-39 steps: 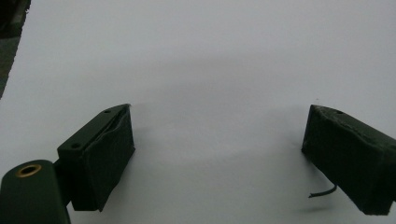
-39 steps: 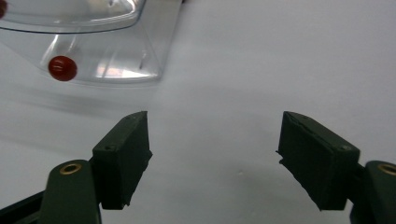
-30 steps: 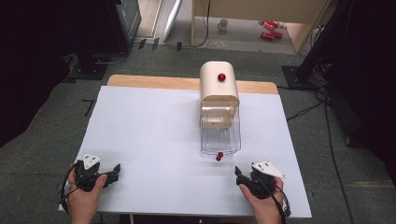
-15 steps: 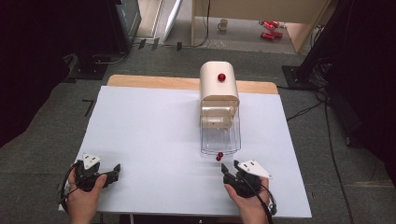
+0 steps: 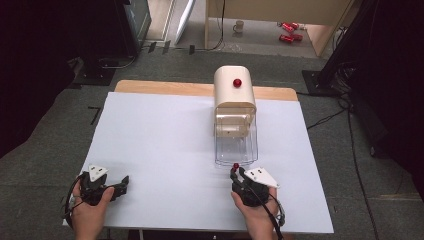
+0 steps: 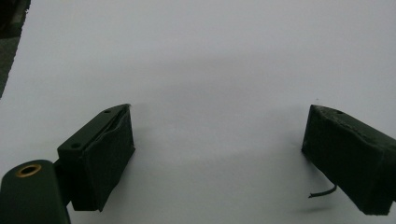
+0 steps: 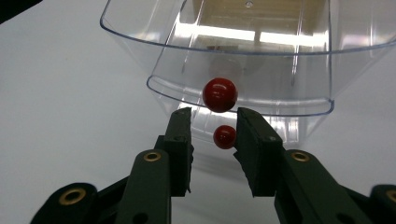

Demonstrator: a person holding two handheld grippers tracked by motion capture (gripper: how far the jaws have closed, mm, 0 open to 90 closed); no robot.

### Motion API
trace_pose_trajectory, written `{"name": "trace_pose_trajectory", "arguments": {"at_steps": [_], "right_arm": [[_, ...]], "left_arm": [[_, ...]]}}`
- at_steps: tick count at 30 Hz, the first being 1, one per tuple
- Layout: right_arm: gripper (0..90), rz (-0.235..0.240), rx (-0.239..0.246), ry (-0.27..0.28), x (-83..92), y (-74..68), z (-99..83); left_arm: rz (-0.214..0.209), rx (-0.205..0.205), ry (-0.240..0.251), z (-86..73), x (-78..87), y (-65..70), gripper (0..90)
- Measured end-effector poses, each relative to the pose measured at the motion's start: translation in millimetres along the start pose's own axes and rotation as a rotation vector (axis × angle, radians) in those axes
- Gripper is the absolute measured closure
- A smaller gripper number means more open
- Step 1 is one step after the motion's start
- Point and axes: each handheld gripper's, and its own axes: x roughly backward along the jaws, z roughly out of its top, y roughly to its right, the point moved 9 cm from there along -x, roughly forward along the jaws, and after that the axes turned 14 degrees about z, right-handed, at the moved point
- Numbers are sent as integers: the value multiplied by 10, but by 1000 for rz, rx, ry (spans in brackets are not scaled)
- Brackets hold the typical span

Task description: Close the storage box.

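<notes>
A cream box (image 5: 234,95) stands at the table's far middle with a red knob (image 5: 237,82) on its top. A clear plastic drawer (image 5: 236,147) is pulled out of it toward me. The drawer front (image 7: 243,88) carries a small red ball knob (image 7: 219,94) (image 5: 235,165). My right gripper (image 7: 212,114) (image 5: 237,172) is open with a narrow gap, its tips just short of that knob and nothing held. A smaller red ball shape (image 7: 224,136) shows between the jaws, below the knob. My left gripper (image 6: 217,140) (image 5: 125,182) is wide open over bare table at the near left.
The white table top (image 5: 160,145) has a wooden strip (image 5: 160,87) along its far edge. Grey floor surrounds it, with cables (image 5: 325,120) on the right and dark equipment (image 5: 125,25) at the far left. A mug (image 5: 239,25) and red cans (image 5: 287,27) lie on the floor beyond.
My right gripper has moved left and forward, from the near right to the drawer's red knob. The left gripper has stayed where it was.
</notes>
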Motion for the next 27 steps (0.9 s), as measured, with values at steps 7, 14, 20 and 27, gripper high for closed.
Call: {"name": "trace_pose_trajectory", "arguments": {"at_steps": [7, 14, 20, 27], "right_arm": [[717, -15, -18, 19, -26, 3, 43], [752, -18, -30, 24, -19, 13, 58], [754, -7, -25, 15, 0, -1, 65], [754, 5, -24, 5, 28, -35, 79]], "left_arm": [[-1, -1, -1, 0, 0, 0, 92], [-1, -1, -1, 0, -1, 0, 92], [-1, -1, -1, 0, -1, 0, 92], [-1, -1, -2, 0, -1, -1, 92]]}}
